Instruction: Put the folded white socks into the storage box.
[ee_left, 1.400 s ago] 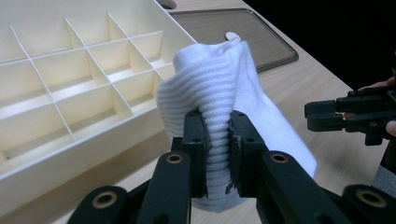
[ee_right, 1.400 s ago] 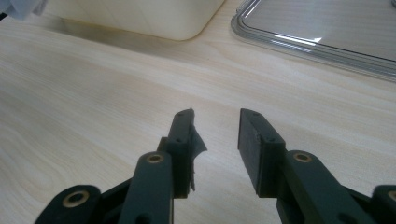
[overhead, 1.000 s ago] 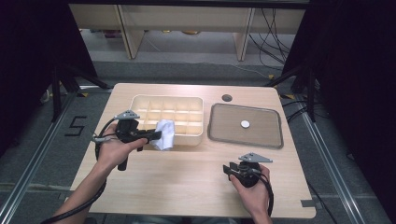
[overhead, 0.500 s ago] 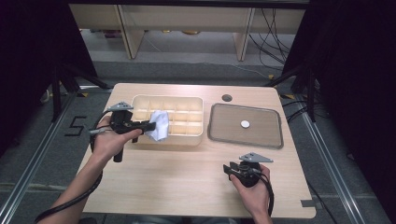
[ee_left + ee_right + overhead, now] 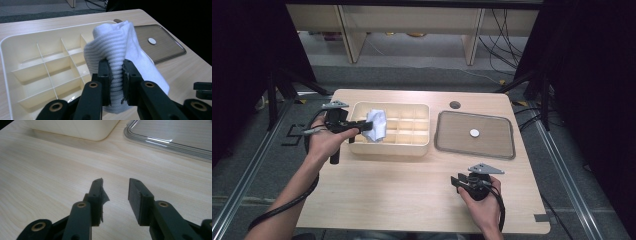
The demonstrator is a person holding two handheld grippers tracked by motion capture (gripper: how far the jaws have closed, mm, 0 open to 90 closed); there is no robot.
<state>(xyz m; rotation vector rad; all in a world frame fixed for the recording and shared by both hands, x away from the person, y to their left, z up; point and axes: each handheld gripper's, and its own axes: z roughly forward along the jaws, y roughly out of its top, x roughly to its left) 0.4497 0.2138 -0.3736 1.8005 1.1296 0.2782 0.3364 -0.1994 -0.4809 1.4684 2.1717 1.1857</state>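
Now the left tool [image 5: 357, 127], clamped on the white sock [image 5: 376, 125], has carried it over the divided tray [image 5: 422, 145]

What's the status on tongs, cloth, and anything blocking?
Left tongs shut on white ribbed cloth, held over cream divided plastic tray. Right tongs open, nothing between them, low over wooden table. Nothing blocking.

Ribbed white cloth [image 5: 117, 57] above a glossy cream plastic organizer [image 5: 37, 65]; beside the organizer, matt pale wood tabletop [image 5: 412, 185].
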